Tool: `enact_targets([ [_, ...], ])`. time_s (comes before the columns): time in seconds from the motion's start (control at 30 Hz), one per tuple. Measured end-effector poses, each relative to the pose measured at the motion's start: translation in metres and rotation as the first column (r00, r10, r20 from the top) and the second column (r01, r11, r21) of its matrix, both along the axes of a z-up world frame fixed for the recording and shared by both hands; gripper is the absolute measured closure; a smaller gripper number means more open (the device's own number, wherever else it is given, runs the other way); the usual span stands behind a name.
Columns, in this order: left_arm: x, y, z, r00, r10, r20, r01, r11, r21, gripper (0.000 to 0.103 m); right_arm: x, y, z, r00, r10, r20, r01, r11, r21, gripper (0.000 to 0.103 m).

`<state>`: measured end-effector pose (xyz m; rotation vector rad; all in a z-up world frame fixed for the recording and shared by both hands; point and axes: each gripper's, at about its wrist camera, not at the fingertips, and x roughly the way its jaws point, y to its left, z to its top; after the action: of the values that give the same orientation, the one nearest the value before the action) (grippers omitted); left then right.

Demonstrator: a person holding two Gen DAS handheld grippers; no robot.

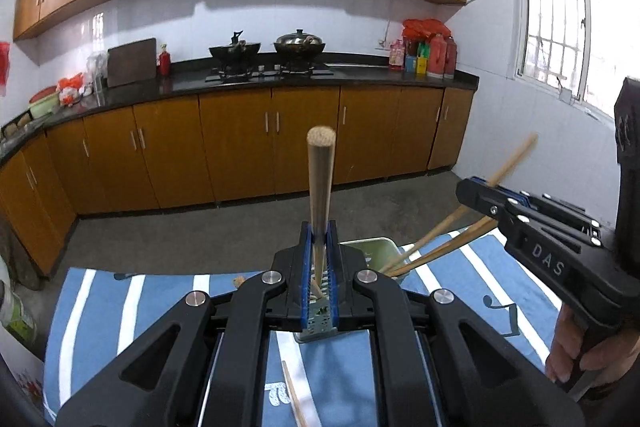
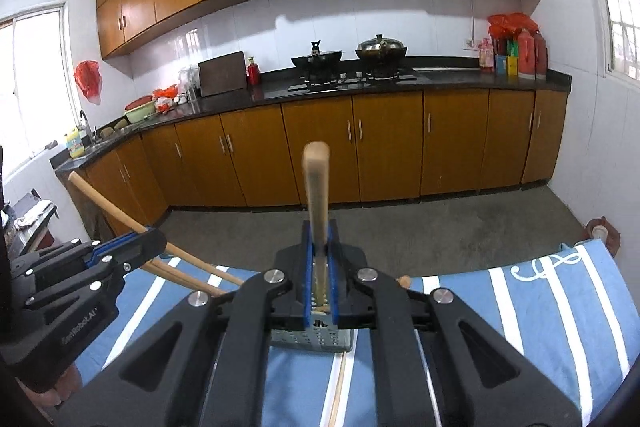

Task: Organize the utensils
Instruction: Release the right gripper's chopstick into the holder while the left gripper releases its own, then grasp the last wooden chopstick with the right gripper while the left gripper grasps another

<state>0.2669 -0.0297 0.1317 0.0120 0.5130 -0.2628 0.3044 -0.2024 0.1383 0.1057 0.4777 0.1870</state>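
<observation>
My left gripper [image 1: 319, 239] is shut on a wooden chopstick [image 1: 320, 179] that points up and away; its lower end reaches down toward a green-grey perforated utensil holder [image 1: 370, 247] on the blue striped cloth. My right gripper [image 2: 319, 241] is shut on another wooden chopstick [image 2: 316, 183], held above the same holder [image 2: 312, 339]. The right gripper also shows in the left wrist view [image 1: 476, 193], the left gripper in the right wrist view [image 2: 154, 235]. Other chopsticks [image 1: 432, 251] lean out of the holder. A loose chopstick [image 1: 294, 395] lies on the cloth.
The table carries a blue cloth with white stripes [image 1: 140, 307]. Beyond it is a grey floor, orange lower cabinets [image 1: 240, 147] and a dark counter with woks on a stove [image 1: 268, 51]. A window [image 1: 556, 7] is on the right wall.
</observation>
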Motion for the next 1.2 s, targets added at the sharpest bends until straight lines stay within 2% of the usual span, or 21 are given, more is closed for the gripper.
enact_targets([
  [0.07, -0.004, 0.003, 0.004, 1.0, 0.006, 0.018, -0.006, 1.0, -0.015, 0.095, -0.003, -0.001, -0.001, 1.0, -0.005, 0.006, 0.005, 1.0, 0.001, 0.084],
  [0.23, -0.014, 0.011, 0.014, 0.999, 0.016, 0.046, -0.014, 0.999, -0.034, 0.095, -0.015, -0.011, 0.004, 0.999, -0.015, 0.032, 0.014, 1.0, 0.023, 0.084],
  [0.4, -0.033, 0.024, 0.023, 0.996, 0.037, 0.077, -0.032, 0.997, -0.063, 0.095, -0.044, -0.023, 0.01, 0.996, -0.04, 0.084, 0.037, 0.999, 0.031, 0.084],
  [0.53, -0.056, 0.042, 0.016, 0.994, 0.063, 0.088, -0.057, 0.996, -0.07, 0.095, -0.074, -0.04, 0.0, 0.993, -0.069, 0.097, 0.065, 0.997, 0.039, 0.079],
  [0.67, -0.075, 0.061, -0.018, 0.995, 0.098, 0.031, -0.097, 0.994, -0.048, 0.095, -0.096, -0.048, -0.04, 0.994, -0.107, 0.039, 0.107, 0.994, -0.002, 0.079],
  [0.77, -0.081, 0.068, -0.061, 0.992, 0.114, -0.061, -0.116, 0.993, -0.017, 0.095, -0.099, -0.047, -0.087, 0.991, -0.101, -0.086, 0.101, 0.995, -0.002, 0.079],
  [0.87, -0.083, 0.071, -0.102, 0.979, 0.118, -0.166, -0.123, 0.992, -0.024, 0.095, -0.101, -0.038, -0.143, 0.968, -0.088, -0.233, 0.093, 0.996, 0.01, 0.079],
  [0.97, -0.09, 0.068, -0.137, 0.965, 0.121, -0.232, -0.13, 0.991, -0.023, 0.095, -0.108, -0.024, -0.183, 0.945, -0.062, -0.321, 0.075, 0.997, 0.029, 0.079],
  [1.13, -0.101, 0.063, -0.171, 0.947, 0.115, -0.299, -0.136, 0.989, -0.051, 0.095, -0.115, 0.001, -0.221, 0.922, -0.036, -0.385, 0.041, 0.999, 0.006, 0.079],
  [1.2, -0.105, 0.064, -0.18, 0.94, 0.115, -0.321, -0.143, 0.988, -0.064, 0.095, -0.115, 0.009, -0.226, 0.918, -0.032, -0.394, 0.031, 0.999, -0.01, 0.079],
])
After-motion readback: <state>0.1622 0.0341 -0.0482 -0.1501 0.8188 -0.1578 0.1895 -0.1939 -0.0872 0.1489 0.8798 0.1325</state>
